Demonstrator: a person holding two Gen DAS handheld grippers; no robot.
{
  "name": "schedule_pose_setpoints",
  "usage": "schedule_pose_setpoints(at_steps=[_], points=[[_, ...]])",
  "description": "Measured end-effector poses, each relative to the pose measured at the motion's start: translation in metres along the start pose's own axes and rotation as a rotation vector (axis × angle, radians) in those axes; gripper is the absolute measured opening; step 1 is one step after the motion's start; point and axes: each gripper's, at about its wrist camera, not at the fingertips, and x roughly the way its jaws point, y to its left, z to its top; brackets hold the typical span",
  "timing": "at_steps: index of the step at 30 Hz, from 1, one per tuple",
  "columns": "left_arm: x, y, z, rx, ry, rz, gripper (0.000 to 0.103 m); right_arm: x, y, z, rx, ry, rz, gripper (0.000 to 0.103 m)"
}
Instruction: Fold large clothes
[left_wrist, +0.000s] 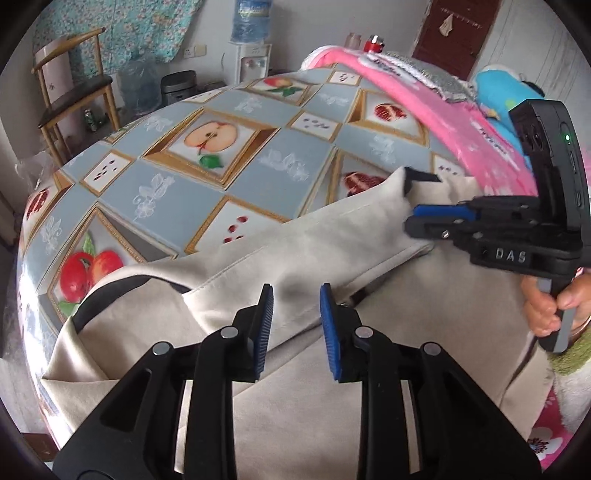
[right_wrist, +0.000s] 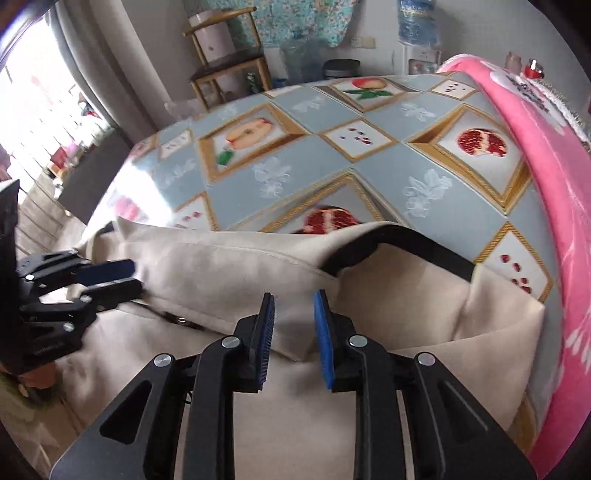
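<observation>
A large beige garment (left_wrist: 332, 369) with a dark collar lining (left_wrist: 122, 288) lies on the table's near side; it also shows in the right wrist view (right_wrist: 229, 258). My left gripper (left_wrist: 295, 325) is open just above a folded edge of the garment, holding nothing. My right gripper (right_wrist: 293, 332) is open over the garment near the collar (right_wrist: 388, 240), with cloth between its blue pads. In the left wrist view the right gripper (left_wrist: 417, 199) sits at the garment's far corner. In the right wrist view the left gripper (right_wrist: 118, 278) is at the left over the cloth.
The table has a blue-grey oilcloth (left_wrist: 236, 173) printed with fruit pictures. A pink blanket (left_wrist: 436, 110) lies along the far right edge (right_wrist: 546, 184). A wooden chair (left_wrist: 70, 92), a water dispenser (left_wrist: 251, 44) and a bin (left_wrist: 177, 86) stand behind the table.
</observation>
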Motion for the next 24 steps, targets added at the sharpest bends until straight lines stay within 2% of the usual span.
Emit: schedule_pose_setpoints(at_steps=[3,6,7,8,9,11,15,17,19,20,24], points=[[0.009,-0.011,0.004,0.019,0.013,0.020,0.027,0.000,0.017,0.002,-0.030,-0.020,0.036,0.031],[0.028,-0.012,0.002,0.005,0.066,0.070,0.031,0.019,0.028,-0.001,-0.049,0.036,0.014,0.034],[0.029,-0.012,0.001,0.005,0.053,0.075,0.031,0.030,0.030,-0.003,-0.064,0.056,-0.026,0.035],[0.029,-0.013,0.000,0.009,0.050,0.083,0.031,0.029,0.035,-0.005,-0.096,0.020,-0.052,0.036],[0.027,-0.014,-0.001,0.006,0.052,0.093,0.031,0.029,0.040,-0.006,-0.124,0.026,-0.085,0.036],[0.021,-0.013,-0.003,-0.011,0.058,0.110,0.031,0.023,0.042,-0.006,-0.109,0.046,-0.115,0.038],[-0.020,-0.004,-0.015,-0.057,0.031,0.147,0.031,-0.027,0.049,-0.020,-0.115,-0.003,-0.136,0.041],[-0.052,0.001,-0.028,-0.076,0.012,0.151,0.032,-0.064,0.055,-0.036,-0.135,-0.046,-0.138,0.058],[-0.092,0.007,-0.050,-0.093,-0.021,0.171,0.036,-0.096,0.060,-0.055,-0.149,-0.091,-0.133,0.070],[-0.111,0.010,-0.063,-0.103,-0.042,0.176,0.040,-0.111,0.063,-0.068,-0.152,-0.110,-0.117,0.072],[-0.173,0.019,-0.126,-0.183,-0.114,0.203,0.045,-0.145,0.073,-0.122,-0.122,-0.134,-0.038,0.075]])
